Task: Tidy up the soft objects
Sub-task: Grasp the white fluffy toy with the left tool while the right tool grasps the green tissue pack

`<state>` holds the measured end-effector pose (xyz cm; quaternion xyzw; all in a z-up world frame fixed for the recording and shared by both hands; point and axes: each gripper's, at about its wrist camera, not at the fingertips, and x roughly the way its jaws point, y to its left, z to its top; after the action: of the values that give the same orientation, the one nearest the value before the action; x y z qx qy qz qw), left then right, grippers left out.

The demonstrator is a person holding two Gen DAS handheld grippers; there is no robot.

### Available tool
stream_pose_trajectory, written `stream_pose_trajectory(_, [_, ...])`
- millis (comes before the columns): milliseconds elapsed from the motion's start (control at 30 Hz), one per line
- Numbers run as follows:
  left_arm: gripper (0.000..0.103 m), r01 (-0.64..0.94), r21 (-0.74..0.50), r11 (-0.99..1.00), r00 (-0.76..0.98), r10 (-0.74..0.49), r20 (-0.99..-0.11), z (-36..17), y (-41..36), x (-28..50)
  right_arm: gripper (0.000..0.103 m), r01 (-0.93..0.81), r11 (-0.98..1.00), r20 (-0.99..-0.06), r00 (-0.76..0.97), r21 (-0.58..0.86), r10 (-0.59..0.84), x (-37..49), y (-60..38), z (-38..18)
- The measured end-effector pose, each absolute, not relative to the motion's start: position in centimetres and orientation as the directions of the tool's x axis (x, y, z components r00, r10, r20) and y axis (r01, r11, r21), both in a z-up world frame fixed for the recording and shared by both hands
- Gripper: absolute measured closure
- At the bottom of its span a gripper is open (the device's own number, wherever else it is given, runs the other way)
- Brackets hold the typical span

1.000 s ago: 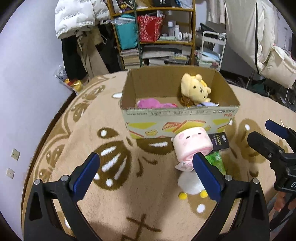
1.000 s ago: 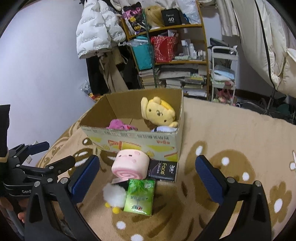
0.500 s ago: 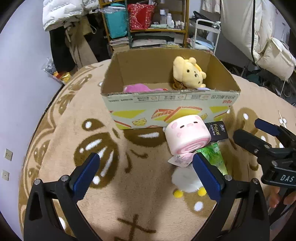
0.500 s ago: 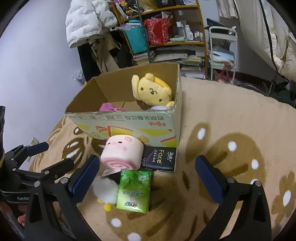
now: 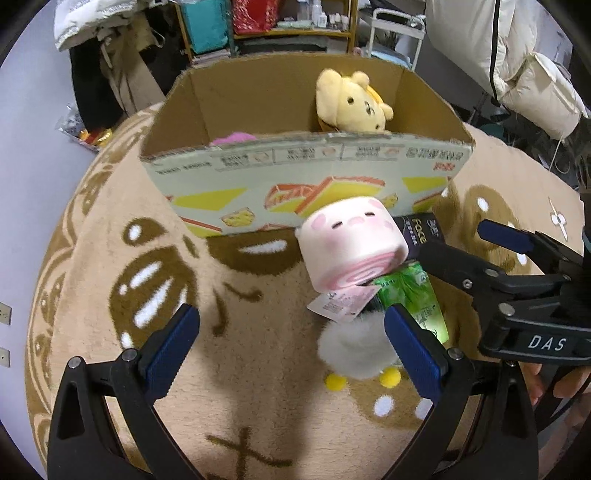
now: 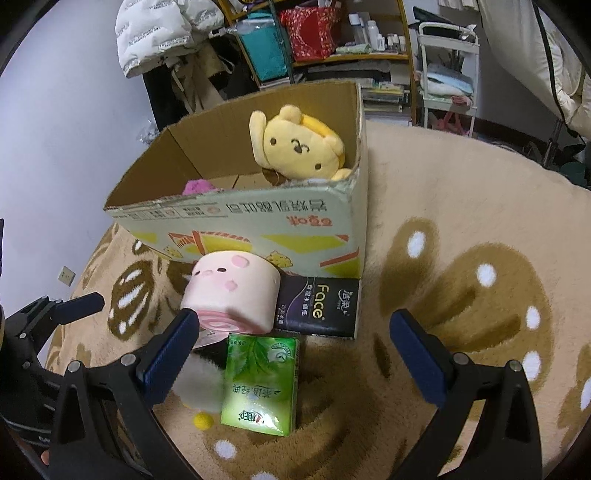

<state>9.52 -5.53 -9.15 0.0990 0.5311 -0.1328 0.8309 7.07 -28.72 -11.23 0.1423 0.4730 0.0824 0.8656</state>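
A pink roll-cake plush point(image 5: 351, 243) point(image 6: 232, 295) lies on the carpet against the front of an open cardboard box point(image 5: 306, 184) point(image 6: 258, 229). A white fluffy plush with yellow feet point(image 5: 354, 347) point(image 6: 199, 384) lies under it. A green tissue pack point(image 6: 260, 380) point(image 5: 413, 299) and a black tissue pack point(image 6: 319, 308) lie beside them. In the box sit a yellow bear plush point(image 5: 351, 99) point(image 6: 299, 147) and a pink plush point(image 6: 197, 186). My left gripper point(image 5: 291, 350) is open, just short of the white plush. My right gripper point(image 6: 291, 358) is open over the green pack.
A beige patterned carpet point(image 6: 461, 258) covers the floor. Behind the box stand cluttered shelves point(image 6: 317, 40), hanging coats point(image 6: 166, 33) and a white trolley point(image 6: 447, 74). A grey wall point(image 6: 55, 110) is on the left. A person's hand point(image 5: 554, 380) holds the right gripper.
Both grippers have moved forward and down toward the pile in front of the box, which looms larger. Both stayed open. The objects have not moved.
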Motion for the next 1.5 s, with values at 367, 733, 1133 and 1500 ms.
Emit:
stream_pose_trajectory(367, [0.004,0.365,-0.017,0.931,0.256,-0.118,-0.96,-12.6,-6.8,10.6,0.0,0.002,0.943,-0.845,0.445,0.332,0.297,8.3,-28.2,-13.9])
stream_pose_trajectory(733, [0.004,0.37,-0.008,0.929,0.196,-0.087,-0.977,-15.3,-7.8,10.7,0.0,-0.016,0.949,-0.877,0.377,0.315,0.297,8.7,-26.8,-15.7])
stream_pose_trajectory(1133, [0.004,0.389,0.033,0.921,0.194,-0.047,-0.98,-17.1,-10.4,10.0,0.0,-0.023,0.956,-0.889,0.361,0.292,0.28,8.8,-25.5,-16.3])
stream_pose_trajectory(1500, [0.021,0.437,0.031,0.899,0.213,-0.07,-0.975,-17.1,-12.8,10.0,0.005,-0.015,0.958,-0.9,0.339,0.287,0.274,8.6,-26.0,-16.2])
